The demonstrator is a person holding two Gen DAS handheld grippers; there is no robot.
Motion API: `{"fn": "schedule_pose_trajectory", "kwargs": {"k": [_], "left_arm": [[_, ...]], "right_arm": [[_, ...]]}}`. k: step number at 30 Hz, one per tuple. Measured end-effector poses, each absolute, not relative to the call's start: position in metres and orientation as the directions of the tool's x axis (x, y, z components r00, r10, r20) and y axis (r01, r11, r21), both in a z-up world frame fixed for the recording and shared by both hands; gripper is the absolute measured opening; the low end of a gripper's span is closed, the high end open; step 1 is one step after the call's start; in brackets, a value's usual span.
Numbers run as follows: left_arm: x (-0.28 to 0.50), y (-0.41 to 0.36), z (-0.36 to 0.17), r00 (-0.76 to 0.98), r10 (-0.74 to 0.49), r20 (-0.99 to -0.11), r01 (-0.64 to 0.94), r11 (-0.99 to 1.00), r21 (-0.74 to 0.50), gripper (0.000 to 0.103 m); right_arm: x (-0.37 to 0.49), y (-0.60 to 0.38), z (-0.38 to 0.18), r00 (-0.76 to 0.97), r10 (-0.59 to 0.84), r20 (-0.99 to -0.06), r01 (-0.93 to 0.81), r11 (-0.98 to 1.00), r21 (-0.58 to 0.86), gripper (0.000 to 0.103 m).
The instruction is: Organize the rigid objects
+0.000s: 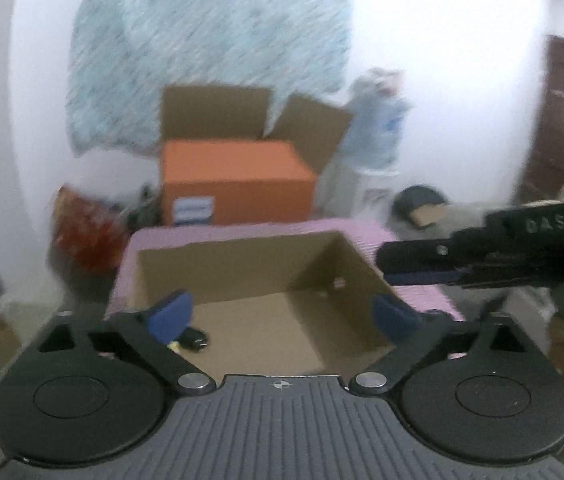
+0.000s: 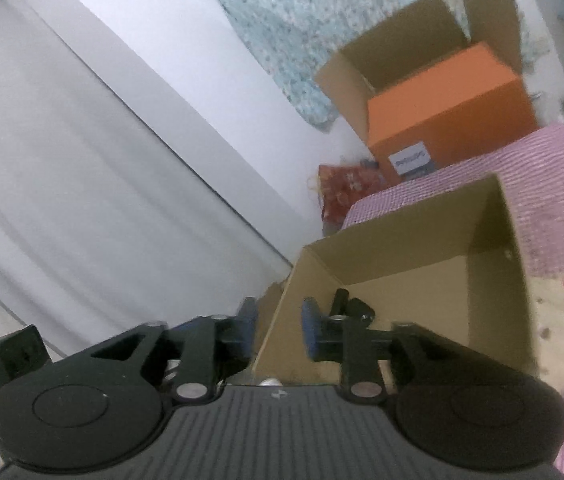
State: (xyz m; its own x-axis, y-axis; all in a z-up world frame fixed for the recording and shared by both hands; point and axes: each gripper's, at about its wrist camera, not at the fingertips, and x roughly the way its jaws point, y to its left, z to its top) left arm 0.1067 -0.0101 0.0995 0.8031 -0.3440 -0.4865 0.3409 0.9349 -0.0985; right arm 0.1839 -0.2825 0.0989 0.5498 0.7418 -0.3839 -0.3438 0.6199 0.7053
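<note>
An open cardboard box (image 1: 242,264) stands on a pink checked cloth (image 1: 413,300). My left gripper (image 1: 282,316) hangs over the box's near side, jaws wide open and empty. A small black object (image 1: 194,338) with a yellow bit beside it lies on the box floor near the left blue pad. In the right wrist view the same box (image 2: 421,240) holds dark cylindrical pieces (image 2: 357,308) in its near left corner. My right gripper (image 2: 278,324) is partly open; the box's left wall edge shows between its blue pads, which do not press on it. In the left wrist view the right gripper (image 1: 385,266) reaches in from the right.
Behind, an orange box (image 1: 238,180) sits inside a larger open carton (image 1: 218,112) against the white wall. A red bag (image 1: 86,232) lies to its left, a pale blue water jug (image 1: 377,132) to its right. White curtain (image 2: 62,200) at left, dark door (image 1: 561,120) at right.
</note>
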Motion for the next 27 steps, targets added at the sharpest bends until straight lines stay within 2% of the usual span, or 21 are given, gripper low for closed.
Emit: {"fn": "schedule_pose_trajectory", "kwargs": {"k": [2,4,5,7,9,11,16,20,23,27], "left_arm": [[0.086,-0.013,0.094,0.805,-0.364,-0.468,0.372,0.925,-0.080,0.102],[0.070,-0.017,0.084,0.793,-0.375,-0.480,0.392,0.917,-0.068,0.102],[0.065,-0.018,0.080,0.785,-0.377,-0.492,0.395,0.916,-0.072,0.102],[0.056,-0.019,0.070,0.765,-0.384,-0.516,0.396,0.914,-0.093,0.102],[0.050,-0.016,0.060,0.762,-0.375,-0.528,0.371,0.921,-0.119,0.102],[0.045,-0.014,0.050,0.758,-0.365,-0.541,0.357,0.926,-0.125,0.102],[0.030,-0.012,0.023,0.713,-0.338,-0.614,0.356,0.929,-0.098,0.103],[0.022,-0.005,0.005,0.663,-0.356,-0.658,0.330,0.929,-0.170,0.103],[0.018,-0.003,-0.003,0.622,-0.405,-0.670,0.346,0.910,-0.229,0.103],[0.010,-0.004,-0.009,0.614,-0.407,-0.677,0.365,0.906,-0.214,0.103]], "right_arm": [[0.160,-0.286,0.099,0.584,0.714,-0.386,-0.344,0.648,0.679,0.058],[0.136,-0.287,0.099,0.619,0.678,-0.396,-0.341,0.687,0.642,0.059],[0.126,-0.287,0.098,0.632,0.663,-0.402,-0.337,0.702,0.627,0.063],[0.103,-0.288,0.097,0.665,0.622,-0.413,-0.325,0.740,0.589,0.076],[0.087,-0.285,0.094,0.698,0.572,-0.430,-0.308,0.783,0.541,0.093],[0.075,-0.281,0.091,0.725,0.516,-0.456,-0.289,0.829,0.479,0.103],[0.049,-0.265,0.087,0.759,0.412,-0.504,-0.283,0.906,0.315,0.103],[0.030,-0.252,0.079,0.789,0.304,-0.533,-0.251,0.953,0.172,0.103],[0.015,-0.249,0.075,0.799,0.253,-0.545,-0.225,0.967,0.119,0.103],[-0.001,-0.246,0.069,0.816,0.241,-0.525,-0.233,0.969,0.082,0.103]]}}
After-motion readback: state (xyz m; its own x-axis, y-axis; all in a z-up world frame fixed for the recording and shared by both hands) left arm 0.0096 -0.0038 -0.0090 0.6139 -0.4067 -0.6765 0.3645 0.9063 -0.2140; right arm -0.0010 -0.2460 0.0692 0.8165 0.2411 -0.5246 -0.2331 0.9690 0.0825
